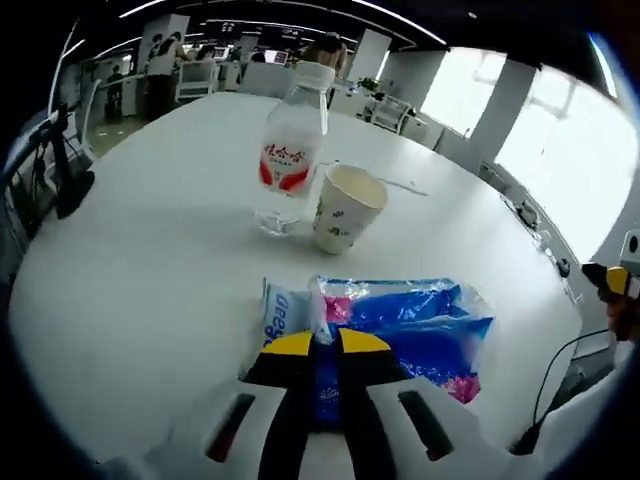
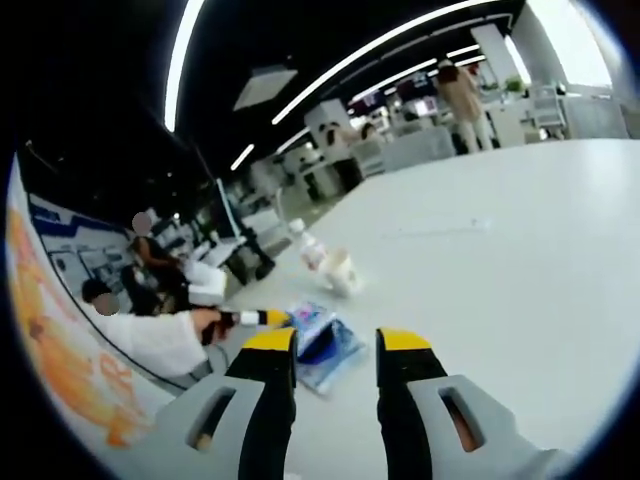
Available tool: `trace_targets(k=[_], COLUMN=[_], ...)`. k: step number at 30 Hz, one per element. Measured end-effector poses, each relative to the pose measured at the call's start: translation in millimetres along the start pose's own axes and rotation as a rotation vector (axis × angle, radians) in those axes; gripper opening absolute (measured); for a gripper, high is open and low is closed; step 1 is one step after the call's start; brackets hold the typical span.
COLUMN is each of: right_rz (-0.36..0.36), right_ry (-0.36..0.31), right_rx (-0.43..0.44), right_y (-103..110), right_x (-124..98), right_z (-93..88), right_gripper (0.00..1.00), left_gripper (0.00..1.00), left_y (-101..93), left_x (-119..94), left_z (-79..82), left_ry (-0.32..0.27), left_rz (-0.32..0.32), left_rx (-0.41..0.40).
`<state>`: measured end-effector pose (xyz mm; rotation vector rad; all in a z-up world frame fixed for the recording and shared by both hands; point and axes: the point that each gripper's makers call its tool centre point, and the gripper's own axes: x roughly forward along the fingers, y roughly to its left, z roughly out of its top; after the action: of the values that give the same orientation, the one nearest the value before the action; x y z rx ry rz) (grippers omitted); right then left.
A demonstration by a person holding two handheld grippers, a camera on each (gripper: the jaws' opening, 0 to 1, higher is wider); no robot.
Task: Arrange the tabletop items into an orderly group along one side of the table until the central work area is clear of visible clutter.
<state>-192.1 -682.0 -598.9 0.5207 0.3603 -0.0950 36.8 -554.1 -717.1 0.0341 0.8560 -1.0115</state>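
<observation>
While the left gripper point(image 1: 327, 345) clamps the blue packets point(image 1: 400, 330), pushing ahead could topple the bottle point(image 1: 291, 150) and cup point(image 1: 345, 207); the right gripper point(image 2: 335, 345) hangs open.

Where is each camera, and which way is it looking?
Left gripper view: it rides on the left tongs, low over the packet, facing the bottle and cup across the white table; its jaws are closed on the packet's edge.
Right gripper view: it rides on the right tongs, held open further back, facing over the table; a hand and sleeve come in from the left with the left tongs.
Both show the packet, bottle, cup and table.
</observation>
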Motion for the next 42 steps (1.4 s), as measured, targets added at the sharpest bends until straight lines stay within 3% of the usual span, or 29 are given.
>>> trace_targets(k=[7, 11, 15, 17, 19, 22, 26, 29, 32, 37, 42], right_rz=[0.042, 0.101, 0.162, 0.164, 0.122, 0.105, 0.029, 0.019, -0.007, -0.008, -0.018], right_ry=[0.086, 0.157, 0.193, 0.235, 0.271, 0.249, 0.246, 0.219, 0.219, 0.189, 0.172], right_rx=[0.015, -0.008, -0.004, -0.05, -0.084, -0.044, -0.065, 0.049, 0.073, 0.22, 0.222], right_y=[13, 32, 58, 63, 57, 55, 34, 25, 14, 4, -5], right_x=[23, 45, 66, 74, 80, 83, 75, 67, 59, 48, 39], right_z=[-16.0, -26.5, -28.0, -34.6, -42.0, -36.6, -34.9, -34.0, -36.3, -33.0, -27.2], right_gripper=[0.29, 0.29, 0.3, 0.3, 0.3, 0.3, 0.18, 0.1, 0.0, 0.0, 0.0], left_gripper=[0.01, 0.01, 0.01, 0.01, 0.01, 0.02, 0.02, 0.02, 0.03, 0.03, 0.03], left_y=[-7.6, -24.6, -46.9, -60.2, -73.1, -86.7, -94.4, -99.1, -105.8, -121.3, -131.4], left_x=[-17, -25, -31, -33, -34, -35, -34, -32, -34, -35, -31], left_z=[-6.1, -5.3, 3.6, 9.0, 14.5, 18.6, 21.9, 17.8, 20.0, 20.1, 16.1], left_ry=[-0.027, -0.046, -0.068, -0.084, -0.1, -0.109, -0.121, -0.1, -0.106, -0.101, -0.087], left_rz=[0.045, 0.054, 0.057, 0.036, 0.016, 0.0, -0.013, -0.044, -0.069, -0.116, -0.149], left_rx=[-0.017, -0.012, 0.073, 0.066, 0.069, 0.098, 0.117, 0.07, 0.051, 0.033, 0.025])
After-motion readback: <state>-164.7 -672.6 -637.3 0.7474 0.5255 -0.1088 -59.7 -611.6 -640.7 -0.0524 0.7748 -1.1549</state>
